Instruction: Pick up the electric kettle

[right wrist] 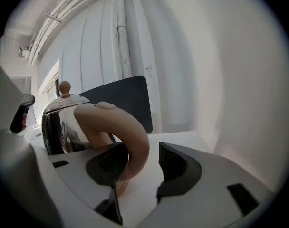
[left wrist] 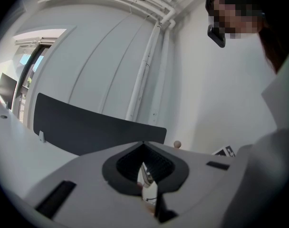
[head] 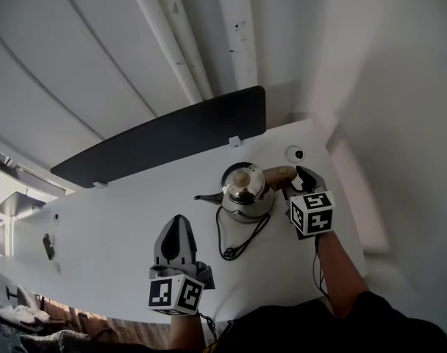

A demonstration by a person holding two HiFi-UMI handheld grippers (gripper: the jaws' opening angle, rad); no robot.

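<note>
Left gripper (head: pixel 177 225) is near the front edge of the table (head: pixel 113 226), jaws pressed together on nothing, and takes no part in this step. The electric kettle (head: pixel 245 190) stands upright on the table at its 1 o'clock, with the cord (head: pixel 237 247) looped at the kettle's 6 o'clock. Right gripper (right wrist: pixel 139 163) is at the kettle's 3 o'clock, jaws spread astride the handle (right wrist: pixel 129 132), not clamping. Step in hand: the grasp. The next move likely calls for firm closure on the handle, then a straight lift

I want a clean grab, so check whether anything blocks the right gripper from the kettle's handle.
Nothing visible does. The handle sits between the open jaws of the right gripper; the cord lies on the table, clear of it.
</note>
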